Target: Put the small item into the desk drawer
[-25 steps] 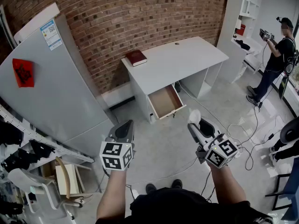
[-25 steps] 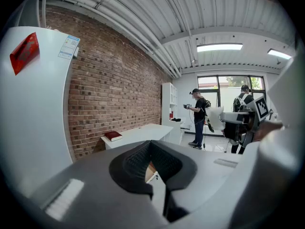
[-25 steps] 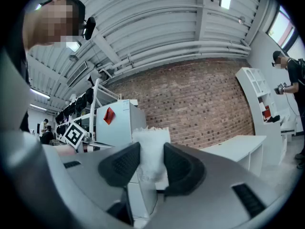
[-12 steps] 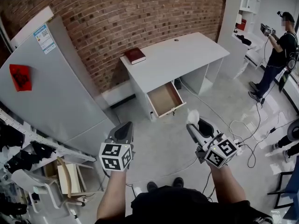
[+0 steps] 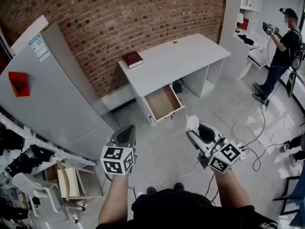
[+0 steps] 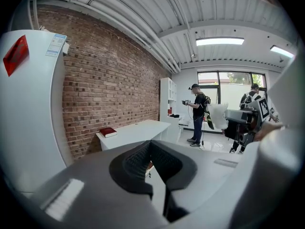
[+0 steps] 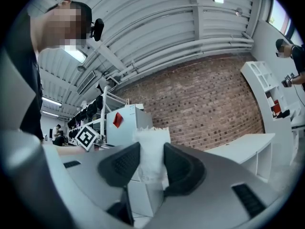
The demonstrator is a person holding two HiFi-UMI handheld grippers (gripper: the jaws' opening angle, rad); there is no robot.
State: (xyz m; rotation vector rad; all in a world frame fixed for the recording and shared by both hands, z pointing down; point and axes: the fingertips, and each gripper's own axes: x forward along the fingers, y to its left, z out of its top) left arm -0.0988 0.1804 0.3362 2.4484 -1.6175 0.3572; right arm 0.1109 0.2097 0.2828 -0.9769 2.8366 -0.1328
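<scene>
A white desk (image 5: 181, 58) stands against the brick wall, and its drawer (image 5: 177, 109) is pulled out, showing a bare brown bottom. My right gripper (image 5: 193, 129) is shut on a small white crumpled packet (image 5: 192, 122), held upright between the pads (image 7: 151, 152), over the floor short of the drawer. My left gripper (image 5: 127, 131) is level with it on the left, its jaws shut with nothing between them (image 6: 150, 147). The left gripper view also catches the packet (image 6: 218, 116) at the right.
A red book (image 5: 132, 59) lies on the desk's left end. A grey fridge (image 5: 52, 94) stands left, with racks (image 5: 19, 151) beside it. Cables (image 5: 248, 128) trail over the floor to the right. A person (image 5: 281, 46) stands by white shelves (image 5: 248, 8) at the far right.
Both grippers have moved forward over the floor toward the desk; the desk and drawer sit further left in the head view. The packet stays in the right gripper's jaws.
</scene>
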